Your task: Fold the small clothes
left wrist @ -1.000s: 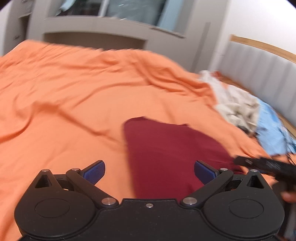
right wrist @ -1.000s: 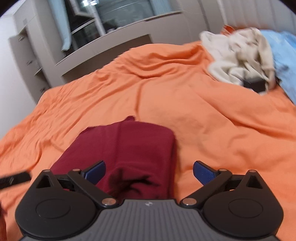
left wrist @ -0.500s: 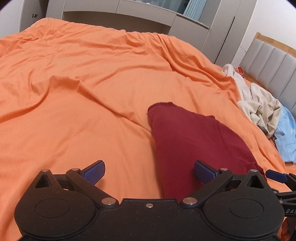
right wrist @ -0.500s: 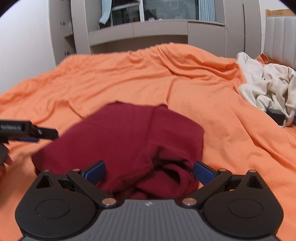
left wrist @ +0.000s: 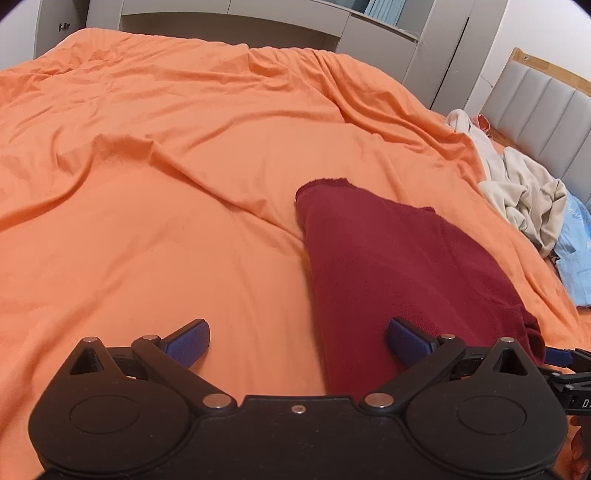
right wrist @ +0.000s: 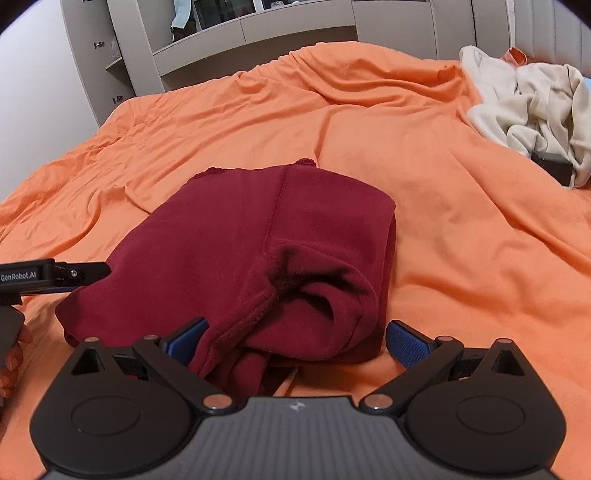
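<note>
Red cloth [right wrist: 258, 240] lying folded on the orange sheet [left wrist: 166, 184], near the middle of the bed, long and flat, with a bunched, rolled end at the near side in the right wrist view. Seam running down the top of it. Left gripper [left wrist: 297, 339] held low over the sheet, blue fingers [left wrist: 188, 338] spread wide apart, holding nothing; one finger over bare sheet, the other over the near edge of the red cloth. Right gripper [right wrist: 295, 338] low at the bunched end of the cloth, blue fingers [right wrist: 404, 343] also spread wide, nothing pinched between them; bunched cloth sitting in the gap between them, left finger partly hidden behind a fold, can't tell if it touches. Left gripper also seen from the side at the left edge of the right wrist view [right wrist: 55, 277], close beside the cloth's left corner, with a bit of a hand [right wrist: 11, 354] under it. Tip of the right gripper peeking in at the right edge of the left wrist view [left wrist: 565, 358]. Cream clothes [right wrist: 528, 107] in a messy pile far off on the right side of the bed, well apart from the red cloth. Blue cloth [left wrist: 576, 258] just beside that pile. Small dark thing [right wrist: 554, 166] poking out from under the cream pile. Grey headboard [left wrist: 543, 107] behind the pile and grey cupboards [right wrist: 258, 33] past the far end of the bed.
</note>
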The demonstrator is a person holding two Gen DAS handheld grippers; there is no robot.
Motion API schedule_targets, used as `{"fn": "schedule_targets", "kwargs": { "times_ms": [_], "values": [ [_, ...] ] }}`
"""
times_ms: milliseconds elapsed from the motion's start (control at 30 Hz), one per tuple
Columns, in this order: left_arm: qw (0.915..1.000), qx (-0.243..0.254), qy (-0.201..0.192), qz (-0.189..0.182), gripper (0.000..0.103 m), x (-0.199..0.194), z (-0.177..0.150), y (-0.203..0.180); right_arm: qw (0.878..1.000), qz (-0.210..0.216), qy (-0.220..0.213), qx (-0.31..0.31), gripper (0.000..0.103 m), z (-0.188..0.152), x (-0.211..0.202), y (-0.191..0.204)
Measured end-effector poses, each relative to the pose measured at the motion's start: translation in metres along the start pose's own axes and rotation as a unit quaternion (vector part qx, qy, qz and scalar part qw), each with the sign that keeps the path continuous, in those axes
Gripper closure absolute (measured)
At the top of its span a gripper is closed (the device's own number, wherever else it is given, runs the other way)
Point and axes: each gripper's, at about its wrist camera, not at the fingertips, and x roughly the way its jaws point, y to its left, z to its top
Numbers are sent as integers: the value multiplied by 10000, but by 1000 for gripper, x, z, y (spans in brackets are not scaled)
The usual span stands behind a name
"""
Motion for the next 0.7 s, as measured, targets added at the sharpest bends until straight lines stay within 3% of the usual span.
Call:
{"fn": "schedule_targets", "kwargs": {
  "times_ms": [133, 267, 400, 533, 633, 700],
  "values": [
    [10000, 31, 2, 37, 0, 2, -2, 0, 9991, 234, 27, 343, 0, 3, -2, -10],
    [10000, 37, 25, -61, 0, -1, 4, 2, 9927, 412, -71, 1130, 0, 11, -7, -38],
    [9995, -176, 8, -244, 0, -4, 10, 10, 9784, 454, -159, 2012, 0, 18, -5, -73],
    [9989, -205, 127, -401, 0, 1, 17, 12, 9559, 636, -60, 2865, 0, 21, 13, -100],
    [9973, -124, 266, -673, 0, 10, 23, 9, 9411, 992, -5, 3233, 0, 24, 27, -109],
    [9951, -65, 344, -928, 0, 17, 26, 8, 9403, 1058, 79, 3233, 0, 27, 36, -110]
  ]
}}
